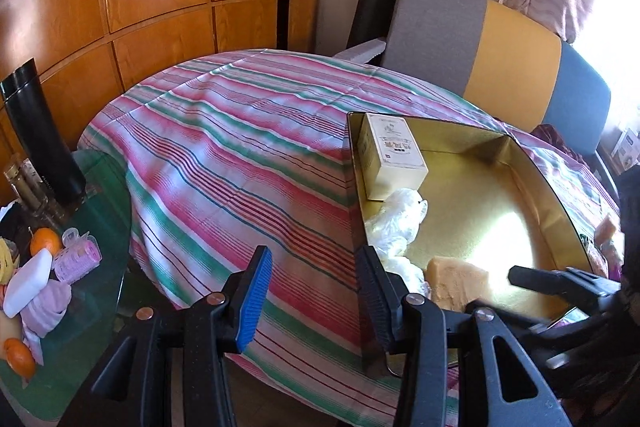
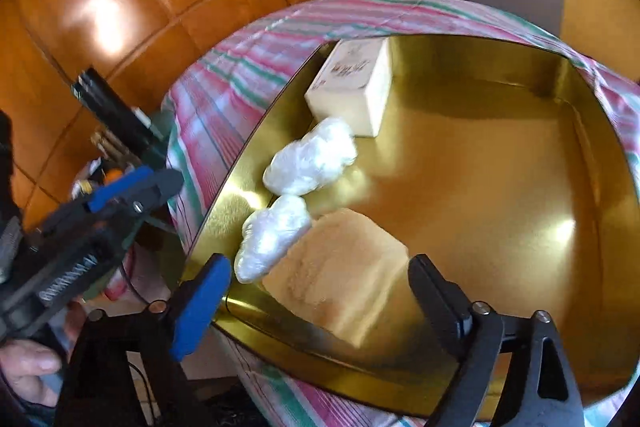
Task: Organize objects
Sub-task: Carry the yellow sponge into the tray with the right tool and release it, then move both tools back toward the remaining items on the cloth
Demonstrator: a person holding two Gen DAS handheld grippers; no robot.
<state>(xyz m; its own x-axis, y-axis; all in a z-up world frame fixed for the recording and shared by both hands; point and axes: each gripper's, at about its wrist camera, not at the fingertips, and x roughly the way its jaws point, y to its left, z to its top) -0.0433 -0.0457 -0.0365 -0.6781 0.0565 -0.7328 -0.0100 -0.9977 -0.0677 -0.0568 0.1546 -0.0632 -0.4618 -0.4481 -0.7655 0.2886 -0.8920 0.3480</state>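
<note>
Striped cloth covers the desk where a gold tin holds a tan block under the spread right gripper, which should lift straight clear, while the left gripper, spread and empty, fetches another item.

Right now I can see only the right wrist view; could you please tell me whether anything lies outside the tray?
Observer: Yes, an orange sits on a glass side table, left of the striped cloth.
Operator: Is anything beside it?
Observer: Pink rollers and a white bar.
Operator: Is the left gripper holding something?
Observer: No. The left gripper is open and empty, over the cloth by the tray.
</note>
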